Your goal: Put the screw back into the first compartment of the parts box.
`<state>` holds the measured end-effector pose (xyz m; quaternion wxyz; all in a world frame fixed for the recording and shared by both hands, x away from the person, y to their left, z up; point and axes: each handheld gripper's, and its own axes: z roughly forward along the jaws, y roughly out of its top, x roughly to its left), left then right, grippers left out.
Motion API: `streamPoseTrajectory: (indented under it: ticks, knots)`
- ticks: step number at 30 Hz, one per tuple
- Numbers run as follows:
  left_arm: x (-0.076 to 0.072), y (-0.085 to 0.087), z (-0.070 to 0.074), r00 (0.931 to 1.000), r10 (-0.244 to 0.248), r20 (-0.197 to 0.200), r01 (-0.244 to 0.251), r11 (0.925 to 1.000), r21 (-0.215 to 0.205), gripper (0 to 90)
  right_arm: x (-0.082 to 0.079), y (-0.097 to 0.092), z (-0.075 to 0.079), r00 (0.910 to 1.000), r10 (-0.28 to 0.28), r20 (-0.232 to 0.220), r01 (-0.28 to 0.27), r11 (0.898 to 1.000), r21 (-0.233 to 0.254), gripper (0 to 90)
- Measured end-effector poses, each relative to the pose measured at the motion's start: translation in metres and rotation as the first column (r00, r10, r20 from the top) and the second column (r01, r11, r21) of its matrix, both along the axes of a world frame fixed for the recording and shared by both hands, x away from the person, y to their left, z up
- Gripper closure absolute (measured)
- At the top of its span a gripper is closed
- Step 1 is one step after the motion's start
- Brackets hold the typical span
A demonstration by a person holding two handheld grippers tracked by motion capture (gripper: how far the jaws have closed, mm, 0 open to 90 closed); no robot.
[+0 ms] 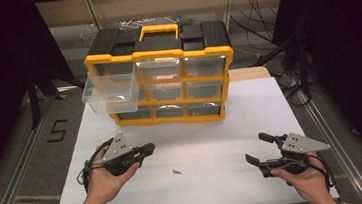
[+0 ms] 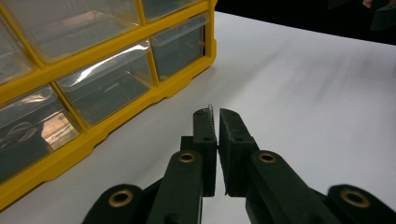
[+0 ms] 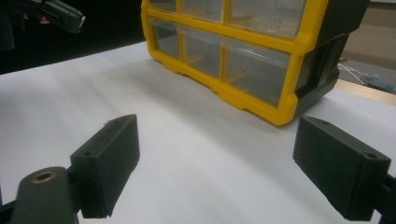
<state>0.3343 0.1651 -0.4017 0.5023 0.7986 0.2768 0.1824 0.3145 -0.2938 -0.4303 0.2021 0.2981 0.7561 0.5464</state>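
Left gripper (image 2: 214, 122) pinching screw (image 2: 210, 111), drawer (image 1: 109, 92) pulled out

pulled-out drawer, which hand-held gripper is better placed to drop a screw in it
Left. The left hand-held gripper is shut on a small screw and sits below the pulled-out drawer. The right hand-held gripper is open, empty and farther away.

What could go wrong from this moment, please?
1. The left gripper pinches a small screw only at the very tip of its jaws, so it may slip out.
2. The open drawer sticks far out of the organizer; a bump from the gripper could dislodge it.
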Motion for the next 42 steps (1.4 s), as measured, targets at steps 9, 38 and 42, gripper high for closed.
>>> streamPoseTrajectory:
  ticks: [9,38,42]
  knots:
    - [-0.002,0.013,0.003,0.9991,0.031,0.028,-0.031,0.9994,-0.014,85.5,0.001,-0.001,0.000,0.9998,-0.006,0.018,0.006,1.000,0.002,15.4]
    - [-0.001,0.042,0.017,0.9879,0.115,0.104,-0.110,0.9921,-0.060,85.5,0.001,0.000,0.000,1.0000,-0.002,-0.003,0.002,1.000,0.004,15.5]
    - [0.000,0.045,0.018,0.9859,0.126,0.109,-0.119,0.9905,-0.068,85.5,0.002,-0.001,0.000,0.9999,-0.006,0.014,0.006,1.000,-0.002,15.5]
